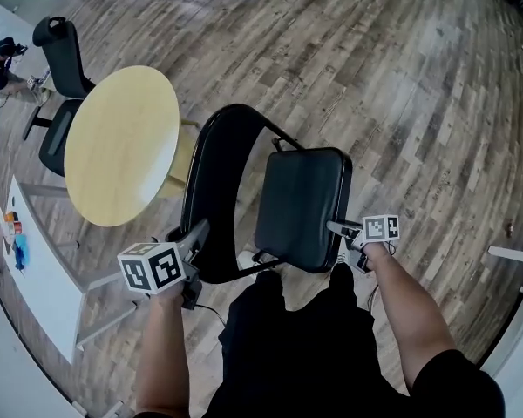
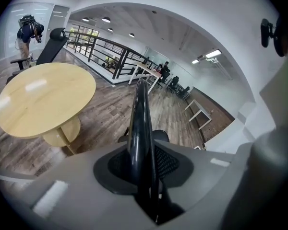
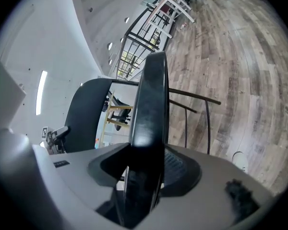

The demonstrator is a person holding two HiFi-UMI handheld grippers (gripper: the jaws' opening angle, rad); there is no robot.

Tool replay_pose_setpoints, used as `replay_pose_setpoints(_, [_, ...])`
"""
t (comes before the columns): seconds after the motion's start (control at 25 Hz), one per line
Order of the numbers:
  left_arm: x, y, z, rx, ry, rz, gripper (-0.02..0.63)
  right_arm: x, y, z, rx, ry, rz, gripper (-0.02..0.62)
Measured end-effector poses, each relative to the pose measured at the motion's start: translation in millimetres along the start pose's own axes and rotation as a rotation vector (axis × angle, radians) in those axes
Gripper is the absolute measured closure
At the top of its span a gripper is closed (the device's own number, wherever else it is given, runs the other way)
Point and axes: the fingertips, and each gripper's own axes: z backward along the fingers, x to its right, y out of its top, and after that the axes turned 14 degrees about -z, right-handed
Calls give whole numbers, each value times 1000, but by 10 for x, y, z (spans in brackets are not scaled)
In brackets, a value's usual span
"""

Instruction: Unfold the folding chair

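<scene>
left tongs clamped on chair back tube; right tongs clamped on chair seat edge

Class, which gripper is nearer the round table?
Left. The left gripper, on the chair frame, is beside the round table; the right gripper, on the seat, lies farther off.

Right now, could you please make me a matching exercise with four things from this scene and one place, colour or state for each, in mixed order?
Things:
1. seat
2. back frame
3. round table
4. office chair

Descriptions:
A. stands beyond the round table
B. gripped by the right gripper
C. pale wood top
D. gripped by the left gripper

Pairs: 1-B, 2-D, 3-C, 4-A
</scene>
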Motion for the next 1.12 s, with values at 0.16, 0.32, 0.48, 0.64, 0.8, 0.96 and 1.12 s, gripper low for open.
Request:
replay_pose_setpoints(0.16, [-50,8,-20,-29,-40,-40,517,41,56,16,49,32,-8,396])
replay_pose_setpoints(0.32, [-140,-75,-91,-68,-38,-48,512,217,76,78,75,59,-14,396])
replay_pose_setpoints(0.48, [-228,-159,-160,-52,-2,-26,509,467,46,160,85,97,-36,396])
replay_pose_setpoints(0.64, [-259,-237,-251,-32,30,5,505,732,92,249,69,131,-48,396])
replay_pose_setpoints(0.8, [-215,-299,-356,-21,42,1,503,1005,131,314,38,150,-62,396])
replay_pose_setpoints(0.96, [-133,-372,-434,-18,47,-3,502,1267,131,395,37,146,-87,394])
replay_pose_setpoints(1.12, [19,-379,-519,-11,73,-18,500,1499,208,507,49,159,-93,391])
